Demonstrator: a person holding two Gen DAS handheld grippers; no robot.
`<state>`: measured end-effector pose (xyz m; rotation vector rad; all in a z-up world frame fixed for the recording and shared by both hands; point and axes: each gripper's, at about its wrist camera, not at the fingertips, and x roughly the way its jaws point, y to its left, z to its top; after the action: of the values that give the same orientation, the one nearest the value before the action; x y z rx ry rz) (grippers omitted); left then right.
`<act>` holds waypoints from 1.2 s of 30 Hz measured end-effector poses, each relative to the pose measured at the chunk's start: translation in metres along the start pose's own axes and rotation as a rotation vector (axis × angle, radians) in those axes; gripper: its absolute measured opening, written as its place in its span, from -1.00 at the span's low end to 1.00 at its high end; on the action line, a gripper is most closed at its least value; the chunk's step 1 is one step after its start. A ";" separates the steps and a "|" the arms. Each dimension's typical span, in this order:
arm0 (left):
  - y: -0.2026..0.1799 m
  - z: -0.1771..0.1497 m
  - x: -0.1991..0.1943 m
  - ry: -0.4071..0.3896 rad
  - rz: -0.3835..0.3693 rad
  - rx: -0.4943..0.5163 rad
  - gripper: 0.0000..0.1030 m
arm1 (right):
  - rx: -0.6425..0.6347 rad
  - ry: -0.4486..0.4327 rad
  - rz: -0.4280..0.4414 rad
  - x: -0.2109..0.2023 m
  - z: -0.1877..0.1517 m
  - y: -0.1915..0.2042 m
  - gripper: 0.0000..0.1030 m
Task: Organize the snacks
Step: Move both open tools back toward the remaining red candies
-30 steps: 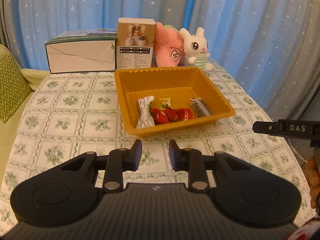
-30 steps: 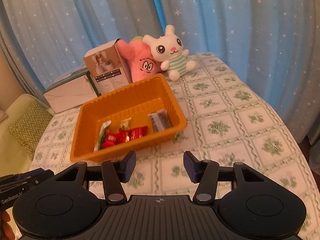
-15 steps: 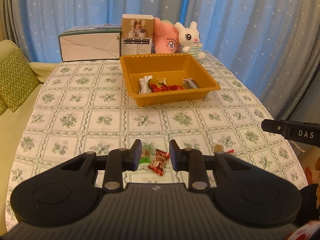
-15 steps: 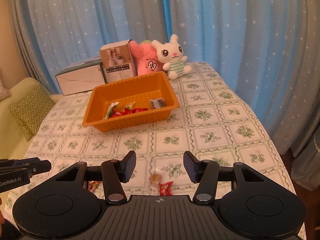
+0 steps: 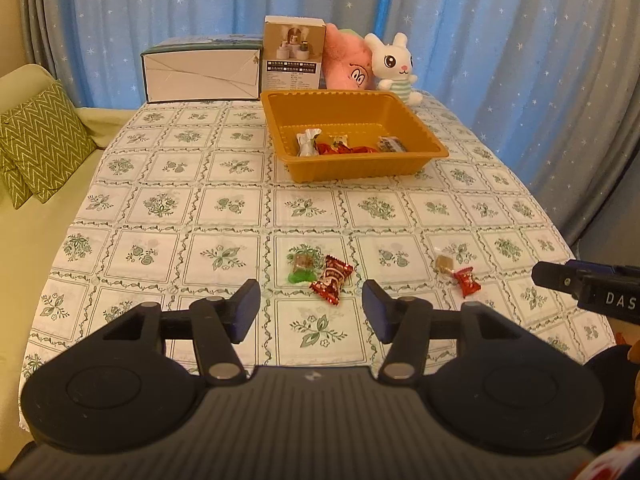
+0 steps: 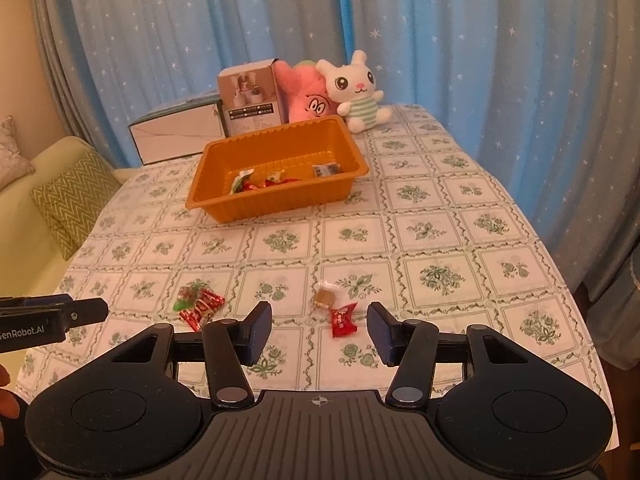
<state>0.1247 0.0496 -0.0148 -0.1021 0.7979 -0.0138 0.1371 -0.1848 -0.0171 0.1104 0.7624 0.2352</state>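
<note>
An orange tray (image 5: 436,152) (image 6: 224,208) holding several wrapped snacks sits at the far middle of the table. Near the front edge lie a red candy (image 5: 332,280) (image 6: 202,309) beside a green candy (image 5: 301,268) (image 6: 186,298), and further right a small red candy (image 5: 466,281) (image 6: 343,320) next to a brown one (image 5: 443,262) (image 6: 324,298). My left gripper (image 5: 311,309) hovers just short of the red and green pair, its jaws opening with nothing between them. My right gripper (image 6: 319,330) stands open over the small red candy, not touching it.
A white flat box (image 5: 200,68), a small carton (image 5: 294,58), a pink plush (image 5: 348,66) and a white bunny plush (image 5: 394,64) line the table's far edge. A sofa with a green zigzag cushion (image 5: 38,144) is on the left. Blue starred curtains hang behind.
Both grippers have drawn back from the tray toward the table's near edge, bringing the loose candies into view. The left jaws have spread much wider; the right jaws kept their width.
</note>
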 end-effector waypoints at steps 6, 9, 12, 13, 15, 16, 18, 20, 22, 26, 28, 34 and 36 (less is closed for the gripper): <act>-0.002 -0.003 -0.004 -0.008 0.001 0.007 0.02 | -0.050 -0.026 -0.023 -0.007 0.001 -0.004 0.27; -0.003 0.001 -0.004 -0.016 0.000 0.019 0.02 | -0.038 -0.036 -0.037 -0.010 0.003 -0.012 0.29; -0.005 0.004 -0.001 -0.021 -0.003 0.021 0.02 | -0.018 -0.038 -0.037 -0.011 0.005 -0.018 0.29; -0.005 0.004 -0.001 -0.024 -0.007 0.021 0.02 | -0.018 -0.040 -0.040 -0.011 0.005 -0.019 0.29; -0.005 0.005 0.001 -0.029 -0.014 0.017 0.02 | -0.015 -0.041 -0.041 -0.009 0.004 -0.021 0.29; -0.005 0.005 0.003 -0.028 -0.016 0.016 0.02 | -0.012 -0.038 -0.038 -0.007 0.004 -0.022 0.29; -0.006 0.005 0.007 -0.022 -0.022 0.015 0.02 | -0.004 -0.042 -0.036 -0.004 0.003 -0.023 0.29; -0.007 0.004 0.012 -0.018 -0.029 0.015 0.01 | 0.008 -0.038 -0.038 0.002 0.001 -0.024 0.29; -0.008 0.003 0.018 -0.012 -0.034 0.020 0.01 | 0.015 -0.026 -0.037 0.009 -0.001 -0.025 0.29; -0.008 0.000 0.029 0.005 -0.041 0.036 0.00 | 0.000 -0.016 -0.035 0.021 -0.003 -0.025 0.29; -0.007 -0.002 0.036 0.014 -0.042 0.032 0.00 | -0.008 -0.015 -0.030 0.027 -0.004 -0.024 0.29; -0.005 -0.003 0.057 0.032 -0.051 0.026 0.00 | -0.029 0.014 -0.016 0.052 -0.006 -0.025 0.29; -0.004 -0.004 0.066 0.042 -0.049 0.033 0.00 | -0.030 0.024 -0.014 0.060 -0.007 -0.026 0.28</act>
<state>0.1680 0.0421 -0.0637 -0.0903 0.8365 -0.0755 0.1785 -0.1950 -0.0671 0.0735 0.7831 0.2348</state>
